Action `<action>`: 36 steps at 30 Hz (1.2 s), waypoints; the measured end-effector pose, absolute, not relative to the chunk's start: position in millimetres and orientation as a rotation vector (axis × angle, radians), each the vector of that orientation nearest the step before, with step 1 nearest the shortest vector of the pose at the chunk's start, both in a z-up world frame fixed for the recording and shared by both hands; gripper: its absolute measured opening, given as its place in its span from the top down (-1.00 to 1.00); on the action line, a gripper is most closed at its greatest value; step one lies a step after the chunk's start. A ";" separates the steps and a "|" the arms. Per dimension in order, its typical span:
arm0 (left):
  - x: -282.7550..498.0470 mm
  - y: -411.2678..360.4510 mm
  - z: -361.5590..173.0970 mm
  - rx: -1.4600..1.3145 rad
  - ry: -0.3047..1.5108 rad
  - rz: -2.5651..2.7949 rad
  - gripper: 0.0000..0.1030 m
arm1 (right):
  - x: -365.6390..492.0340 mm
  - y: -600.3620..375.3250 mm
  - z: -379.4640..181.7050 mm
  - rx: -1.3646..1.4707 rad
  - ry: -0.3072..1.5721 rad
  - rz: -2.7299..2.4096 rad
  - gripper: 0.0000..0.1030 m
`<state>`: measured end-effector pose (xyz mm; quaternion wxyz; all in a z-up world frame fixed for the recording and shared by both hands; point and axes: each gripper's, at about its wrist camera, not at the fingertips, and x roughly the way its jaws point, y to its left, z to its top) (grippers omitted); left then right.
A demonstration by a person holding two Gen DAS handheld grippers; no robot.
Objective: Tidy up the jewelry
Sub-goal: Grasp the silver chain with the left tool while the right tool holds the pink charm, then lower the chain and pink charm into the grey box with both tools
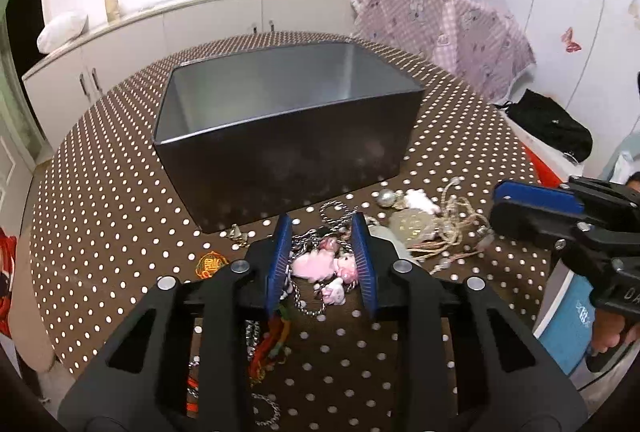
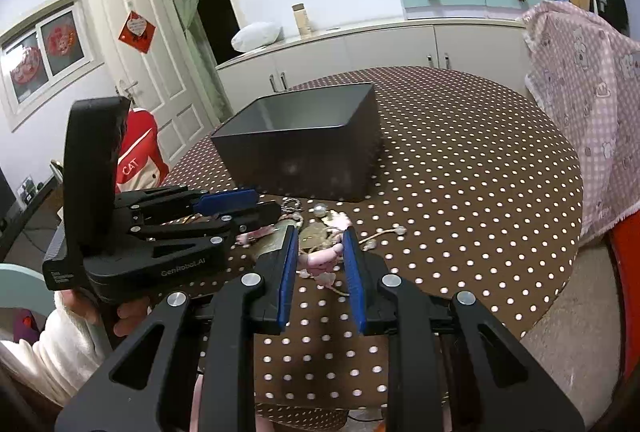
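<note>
Counter (image 1: 100,191): round top under a brown cloth with white dots; it carries everything named below.

Box (image 1: 280,135): dark, open-topped and rectangular, at 12 o'clock in the left wrist view; what shows of its inside holds no jewelry.

Jewelry pile (image 1: 360,244): loose heap on the cloth just in front of the box's near wall, not touching it as far as can be seen; it spreads from 12 o'clock toward 3 o'clock of the left gripper.

Pink charm (image 1: 320,266): glossy pink figures on a metal chain (image 1: 308,306), lying between the left jaws.

Pearl bead (image 1: 386,197): round and shiny, at 1 o'clock, beside a pale disc (image 1: 412,226) and knotted cord (image 1: 452,232).

Red threads (image 1: 272,340): soft braid at 6 o'clock, under the left gripper.

Left gripper (image 1: 322,222): jaws apart, straddling the pink charm; contact cannot be confirmed.

Right gripper (image 2: 320,236): jaws apart, poised over the pile's right side with a pink piece between them; seen from the left wrist at 3 o'clock.

Handling (judgement): pieces look light; chains and cords limp and prone to tangle, so lifting one may drag its neighbours. The glazed charm looks hard, slippery and possibly chippable.

Hold (judgement): close across the charm's solid body, letting the chain trail.
</note>
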<state>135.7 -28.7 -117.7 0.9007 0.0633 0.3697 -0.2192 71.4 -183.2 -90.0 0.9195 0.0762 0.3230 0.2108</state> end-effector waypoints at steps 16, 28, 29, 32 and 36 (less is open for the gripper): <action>125.7 -11.0 -91.7 0.103 0.681 -0.398 0.66 | 78.7 -182.9 -75.5 0.147 0.622 0.434 0.59; 123.0 -4.5 -44.1 0.043 0.533 -0.398 0.66 | 98.4 -182.4 -32.1 0.103 0.515 0.430 0.59; 122.5 -4.5 -40.1 0.042 0.521 -0.398 0.66 | 99.8 -181.8 -29.7 0.099 0.508 0.429 0.59; 121.6 -5.4 -25.7 0.038 0.479 -0.397 0.66 | 106.1 -179.2 -19.0 0.090 0.485 0.436 0.59; 122.5 -5.6 -8.5 0.025 0.436 -0.397 0.66 | 113.3 -176.6 -4.3 0.077 0.453 0.438 0.59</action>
